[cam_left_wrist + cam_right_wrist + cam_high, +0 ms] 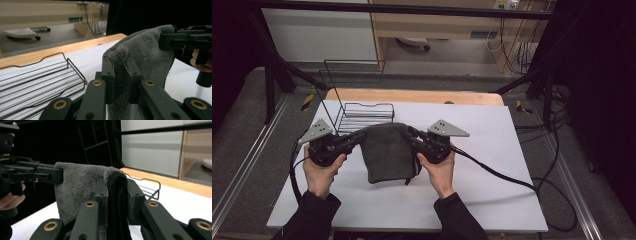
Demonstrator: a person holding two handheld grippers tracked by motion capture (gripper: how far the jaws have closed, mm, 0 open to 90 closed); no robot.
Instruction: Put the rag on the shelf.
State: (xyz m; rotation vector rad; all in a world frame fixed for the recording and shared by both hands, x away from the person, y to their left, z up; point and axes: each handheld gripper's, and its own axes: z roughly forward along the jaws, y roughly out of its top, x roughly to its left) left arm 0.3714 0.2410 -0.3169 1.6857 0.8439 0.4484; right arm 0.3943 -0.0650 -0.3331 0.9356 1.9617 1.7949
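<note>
Hanging between the two grippers, a dark grey towel (387, 150), folded and pinched at its top corners, lower edge resting on the white table cover (492, 200)

Clamped on the towel's top-left corner: the left gripper (360, 136), jaws drawn narrow with the terry edge squeezed between them, seen close in the left gripper view (119, 82) with the towel (145, 50) draping away toward the other tool

Clamped on the towel's top-right corner: the right gripper (411, 136), jaws equally narrow around a thick fold, plain in the right gripper view (117, 202) where the towel (80, 187) stretches across to the opposite jaws

Wrapped around each tool just outside the towel: the left hand (319, 170) and the right hand (439, 172), dark sleeves running off toward the near edge of the cover

Standing just behind the towel's left half: a black wire rack (362, 112), low basket lying on the cover, tall frame rising at its far side; also visible beside the left jaws (50, 75) and past the right jaws (150, 187)

Showing beyond the towel and rack: a strip of bare wooden tabletop (422, 96)

Trailing from the right gripper, away from the towel over the cover's right side: a black cable (507, 175)
</note>
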